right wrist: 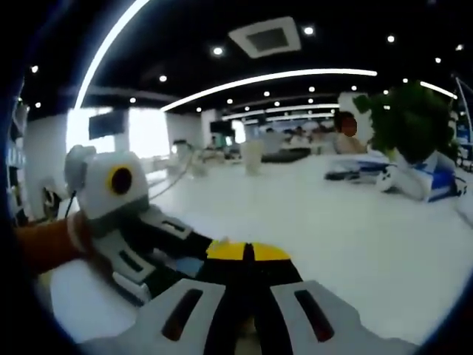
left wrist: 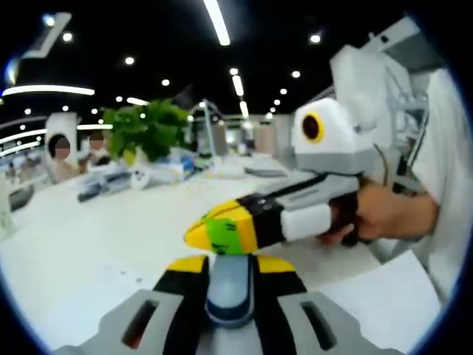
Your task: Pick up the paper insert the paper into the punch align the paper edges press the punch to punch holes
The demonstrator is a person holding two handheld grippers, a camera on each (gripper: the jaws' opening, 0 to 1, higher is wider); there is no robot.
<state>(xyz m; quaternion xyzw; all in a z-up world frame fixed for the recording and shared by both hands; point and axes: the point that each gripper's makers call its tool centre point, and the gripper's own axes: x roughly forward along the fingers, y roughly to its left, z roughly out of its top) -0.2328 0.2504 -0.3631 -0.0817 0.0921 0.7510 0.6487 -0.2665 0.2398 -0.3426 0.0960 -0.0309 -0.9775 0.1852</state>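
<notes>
In the left gripper view, my left gripper [left wrist: 231, 264] rises from the bottom with its yellow-tipped jaws apart. A rounded blue-grey object [left wrist: 230, 290] fills the gap between them. My right gripper [left wrist: 222, 233] comes in from the right, held by a hand [left wrist: 380, 211]. Its yellow and green tips are together, just above the left jaws. A white paper sheet [left wrist: 392, 296] lies on the table at the lower right. In the right gripper view, the right gripper [right wrist: 247, 252] is shut with nothing seen in it. The left gripper [right wrist: 174, 255] lies close beside it on the left.
The white table [left wrist: 96, 237] stretches away ahead. A green plant [left wrist: 144, 129] and small clutter [left wrist: 111, 181] stand at its far side, with seated people [left wrist: 59, 151] behind. In the right gripper view the plant [right wrist: 414, 118] and white-blue items [right wrist: 417, 177] sit far right.
</notes>
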